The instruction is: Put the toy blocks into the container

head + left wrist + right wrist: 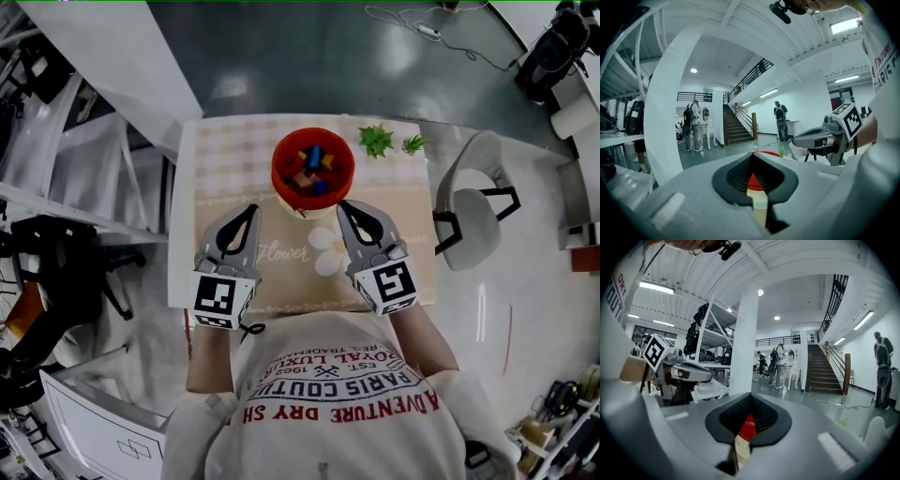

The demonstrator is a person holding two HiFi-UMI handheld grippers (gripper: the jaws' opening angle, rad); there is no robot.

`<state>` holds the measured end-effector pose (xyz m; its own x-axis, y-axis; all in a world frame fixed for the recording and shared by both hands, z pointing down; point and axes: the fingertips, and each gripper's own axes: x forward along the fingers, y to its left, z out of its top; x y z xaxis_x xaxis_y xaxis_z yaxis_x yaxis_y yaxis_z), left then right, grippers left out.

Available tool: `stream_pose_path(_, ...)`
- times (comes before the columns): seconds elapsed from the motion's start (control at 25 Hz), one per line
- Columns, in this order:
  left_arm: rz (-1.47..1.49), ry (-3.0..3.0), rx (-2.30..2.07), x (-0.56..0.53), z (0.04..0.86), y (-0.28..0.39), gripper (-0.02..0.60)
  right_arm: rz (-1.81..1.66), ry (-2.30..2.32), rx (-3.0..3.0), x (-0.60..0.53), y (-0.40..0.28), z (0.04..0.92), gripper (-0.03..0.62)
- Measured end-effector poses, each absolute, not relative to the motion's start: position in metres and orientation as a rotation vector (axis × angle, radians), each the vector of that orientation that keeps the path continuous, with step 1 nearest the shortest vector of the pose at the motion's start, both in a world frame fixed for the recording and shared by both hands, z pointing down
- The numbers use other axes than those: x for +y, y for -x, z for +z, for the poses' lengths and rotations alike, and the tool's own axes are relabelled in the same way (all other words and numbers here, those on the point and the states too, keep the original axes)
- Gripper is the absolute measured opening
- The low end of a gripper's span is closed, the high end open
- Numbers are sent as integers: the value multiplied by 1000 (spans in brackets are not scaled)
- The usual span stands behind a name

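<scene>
Small cloth-covered table [225,159], open floor on all sides. The round red plastic container [281,167] at its far middle holds coloured toy blocks [314,169]. Left gripper [253,208] and right gripper [343,204], both closed and empty, sit just near it.

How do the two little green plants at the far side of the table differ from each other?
Size: the left plant is bigger and bushier, while the right plant is smaller and thinner. Place: the left plant stands close beside the red container, while the right plant stands further out, near the right edge of the mat. Both are green and spiky-leaved, and both sit on the checked far part of the mat.
</scene>
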<state>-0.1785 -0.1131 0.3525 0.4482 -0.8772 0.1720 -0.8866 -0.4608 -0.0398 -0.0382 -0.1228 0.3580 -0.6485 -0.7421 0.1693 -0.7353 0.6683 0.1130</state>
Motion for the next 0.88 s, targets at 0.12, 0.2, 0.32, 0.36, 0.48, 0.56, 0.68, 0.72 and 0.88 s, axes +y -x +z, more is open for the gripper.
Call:
stream_pose_path(0.12, 261, -2634, -1598, -112, 350, 179, 6, -74, -1210, -2678, -122, 40, 355, 2)
stream_pose_path(0.2, 256, -2642, -1597, -113, 348, 179, 6, -66, -1218, -2676, -123, 40, 354, 2)
stream_pose_path(0.32, 249, -2647, -1596, -113, 346, 178, 6, -58, -1228, -2672, -125, 39, 355, 2)
stream_pose_path(0.36, 250, -2648, -1595, -113, 346, 177, 6, -58, -1230, -2671, -125, 39, 355, 2)
stream_pose_path(0.48, 257, -2647, -1598, -113, 347, 178, 6, -49, -1234, -2672, -126, 39, 356, 2)
stream_pose_path(0.56, 258, -2647, -1602, -113, 346, 178, 6, -46, -1232, -2672, -126, 39, 356, 2)
stream_pose_path(0.68, 259, -2646, -1610, -113, 345, 178, 6, -46, -1225, -2674, -125, 40, 357, 2)
stream_pose_path(0.72, 259, -2645, -1611, -112, 344, 178, 6, -45, -1224, -2674, -125, 40, 357, 2)
stream_pose_path(0.88, 256, -2644, -1617, -112, 342, 178, 6, -40, -1220, -2677, -125, 41, 356, 2)
